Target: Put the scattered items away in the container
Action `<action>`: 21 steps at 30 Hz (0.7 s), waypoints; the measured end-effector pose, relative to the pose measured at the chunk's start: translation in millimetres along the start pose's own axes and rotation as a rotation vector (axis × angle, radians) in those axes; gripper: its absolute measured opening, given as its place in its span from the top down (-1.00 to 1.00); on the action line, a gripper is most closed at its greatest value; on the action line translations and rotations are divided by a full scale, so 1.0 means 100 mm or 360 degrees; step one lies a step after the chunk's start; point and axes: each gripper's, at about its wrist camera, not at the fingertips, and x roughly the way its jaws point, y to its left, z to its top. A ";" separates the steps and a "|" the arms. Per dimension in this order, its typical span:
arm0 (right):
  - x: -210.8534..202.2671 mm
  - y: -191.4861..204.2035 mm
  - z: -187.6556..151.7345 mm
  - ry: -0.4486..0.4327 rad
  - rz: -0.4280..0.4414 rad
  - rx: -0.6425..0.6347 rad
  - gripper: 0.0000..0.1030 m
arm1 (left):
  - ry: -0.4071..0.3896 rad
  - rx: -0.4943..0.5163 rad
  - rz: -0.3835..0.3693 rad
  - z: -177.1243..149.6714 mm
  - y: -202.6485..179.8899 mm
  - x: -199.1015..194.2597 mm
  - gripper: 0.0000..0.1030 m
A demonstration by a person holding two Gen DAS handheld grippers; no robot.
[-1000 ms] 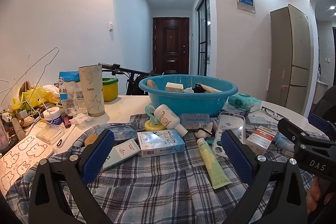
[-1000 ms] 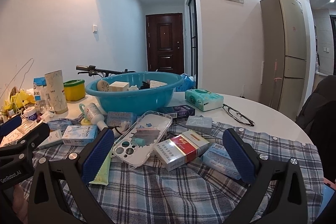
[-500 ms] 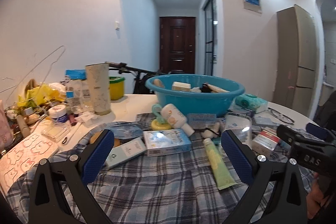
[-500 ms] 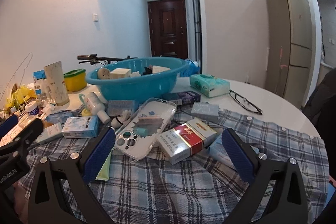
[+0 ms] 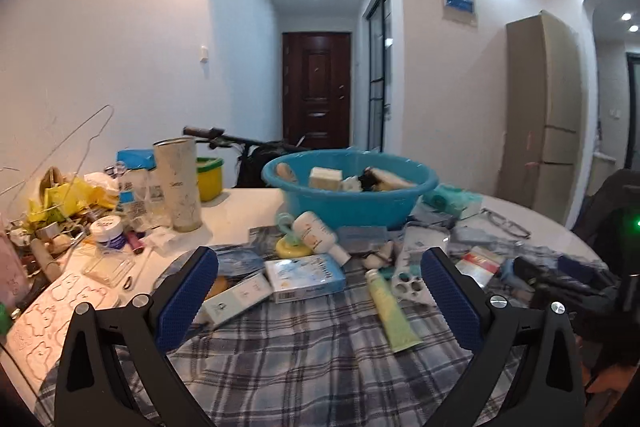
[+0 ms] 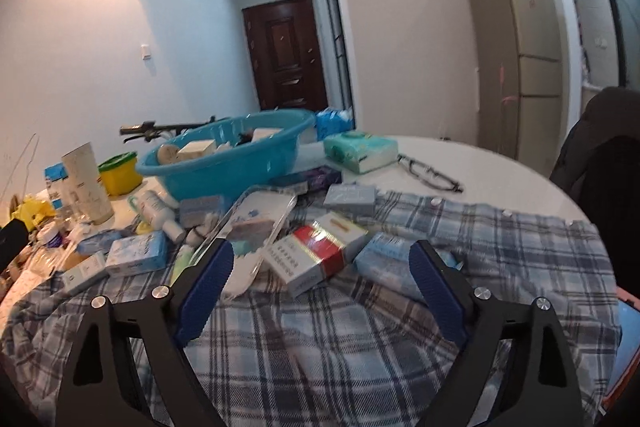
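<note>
- The blue basin stands toward the far side of the round white surface, already holding a pale box, a dark item and other small things.
- Scattered items lie in front of it on a plaid cloth spread over the near part of the surface: a red-and-white carton, a clear phone case, a light blue box, a pale green tube and a white bottle lying against the basin's foot.
- The right gripper hangs just above the cloth with its blue fingers closing; the carton lies just beyond and between them, and the pads do not press on it.
- The left gripper has its fingers spread wide and holds nothing; the light blue box and the tube lie beyond them.
- A green tissue pack and a pair of glasses lie on the bare surface right of the basin; a tall pale cup, a yellow tub and other clutter crowd the left edge.
- Behind, a white-walled hallway runs to a dark wooden door; a tall beige refrigerator stands on the right, and ceiling spotlights are lit.
</note>
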 end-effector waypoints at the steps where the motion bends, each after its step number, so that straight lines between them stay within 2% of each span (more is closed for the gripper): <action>1: 0.01 0.01 0.00 0.0019 0.0006 -0.0017 -0.64 | -0.0071 0.0010 -0.0028 -0.01 -0.01 -0.05 -1.00; 3: 0.01 0.03 0.01 0.0044 0.0012 -0.0061 -0.62 | -0.0100 0.0045 0.0007 0.04 -0.02 -0.06 -1.00; 6: -0.03 0.04 0.08 0.0047 0.0015 -0.0124 -0.60 | 0.0012 0.0031 -0.0049 0.17 0.03 0.05 -1.00; 10: -0.11 0.07 0.24 0.0021 0.0019 -0.0178 -0.61 | 0.0135 0.0073 -0.0007 0.21 0.00 0.26 -1.00; 14: -0.09 0.18 0.37 0.0007 0.0047 -0.0214 -0.87 | 0.0272 0.0076 -0.0019 0.15 -0.03 0.53 -1.00; 17: 0.02 0.29 0.41 0.0038 0.0026 -0.0278 -0.88 | 0.0384 0.0034 -0.0004 0.12 0.01 0.79 -1.00; 21: 0.23 0.36 0.47 0.0149 0.0027 -0.0288 -0.89 | 0.0428 -0.0022 0.0015 0.20 0.11 0.99 -1.00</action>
